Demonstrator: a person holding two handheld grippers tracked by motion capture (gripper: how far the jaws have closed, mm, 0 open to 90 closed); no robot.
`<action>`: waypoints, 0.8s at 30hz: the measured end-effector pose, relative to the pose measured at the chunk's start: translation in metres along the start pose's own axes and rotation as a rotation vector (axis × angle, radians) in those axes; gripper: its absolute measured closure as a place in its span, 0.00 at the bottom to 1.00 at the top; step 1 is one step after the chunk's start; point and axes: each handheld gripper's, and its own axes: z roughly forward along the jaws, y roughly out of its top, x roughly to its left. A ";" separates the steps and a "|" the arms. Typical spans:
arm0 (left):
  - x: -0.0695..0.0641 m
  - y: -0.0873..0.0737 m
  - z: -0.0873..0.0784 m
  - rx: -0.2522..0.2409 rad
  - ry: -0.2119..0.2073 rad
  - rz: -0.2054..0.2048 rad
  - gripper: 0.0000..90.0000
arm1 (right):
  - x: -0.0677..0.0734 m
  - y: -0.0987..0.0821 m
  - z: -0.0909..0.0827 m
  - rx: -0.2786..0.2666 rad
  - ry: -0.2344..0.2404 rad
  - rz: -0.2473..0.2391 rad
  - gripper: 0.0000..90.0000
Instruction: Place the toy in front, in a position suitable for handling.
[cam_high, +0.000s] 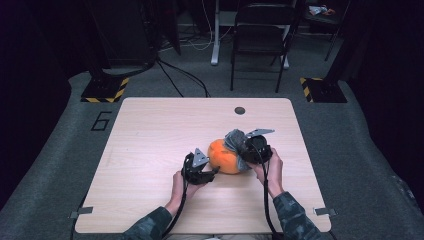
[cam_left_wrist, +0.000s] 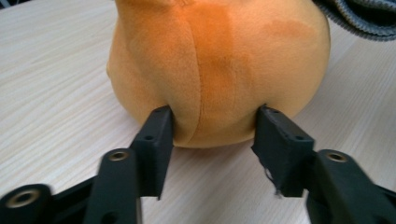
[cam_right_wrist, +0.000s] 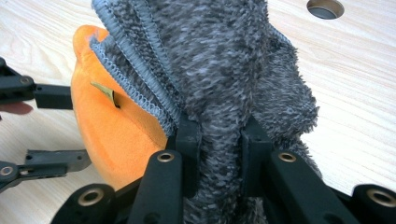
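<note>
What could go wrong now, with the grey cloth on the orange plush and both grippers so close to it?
1. The left gripper has its jaws apart at the plush's sides; with no firm grip, the round plush may roll on the table.
2. The right gripper pinches a fold of the cloth; pulling could drag the plush along or slip the cloth off.
</note>
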 end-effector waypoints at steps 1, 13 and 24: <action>0.000 -0.001 0.001 -0.013 0.006 0.004 0.59 | 0.000 0.000 0.000 0.000 0.004 0.004 0.82; 0.003 0.002 -0.002 -0.031 -0.020 -0.002 0.92 | -0.004 0.000 -0.005 -0.028 -0.007 0.010 0.82; -0.003 0.014 -0.013 -0.031 -0.086 -0.022 0.93 | 0.018 0.013 -0.033 -0.094 0.020 -0.055 0.82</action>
